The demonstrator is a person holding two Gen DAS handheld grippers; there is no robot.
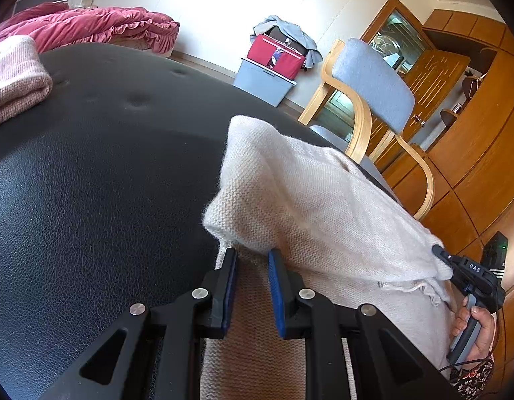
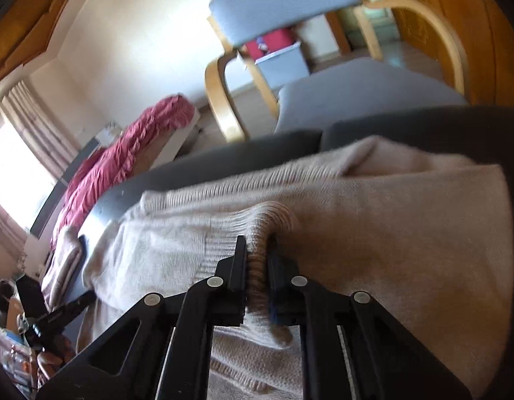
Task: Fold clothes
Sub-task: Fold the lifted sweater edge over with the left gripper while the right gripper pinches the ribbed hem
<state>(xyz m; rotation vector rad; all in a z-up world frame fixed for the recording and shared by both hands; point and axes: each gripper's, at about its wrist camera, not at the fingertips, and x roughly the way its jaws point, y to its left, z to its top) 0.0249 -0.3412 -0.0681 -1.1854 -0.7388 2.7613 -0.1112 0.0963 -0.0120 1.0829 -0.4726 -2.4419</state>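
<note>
**Both tongs on a cream sweater at the sofa's edge**

A black leather sofa (image 1: 90, 173) fills most of the left wrist view, its tufted surface running far and left. A cream knitted sweater (image 1: 310, 193) lies on its right part, one fold raised into a peak. Beyond the sofa stands a chair (image 1: 370, 80) with a grey back and bent wooden arms, and far left a bed with a red quilt (image 1: 90, 25). A folded pink knit (image 1: 13, 76) rests on the sofa at far left.

The left gripper (image 1: 252, 253) has its jaws narrowly apart with sweater cloth between the blue pads; whether they press it cannot be told. The right gripper (image 2: 257, 246), held by a hand (image 1: 473, 330) at the near right, is pinched tight on a bunched ridge of the sweater's ribbed edge.
</note>
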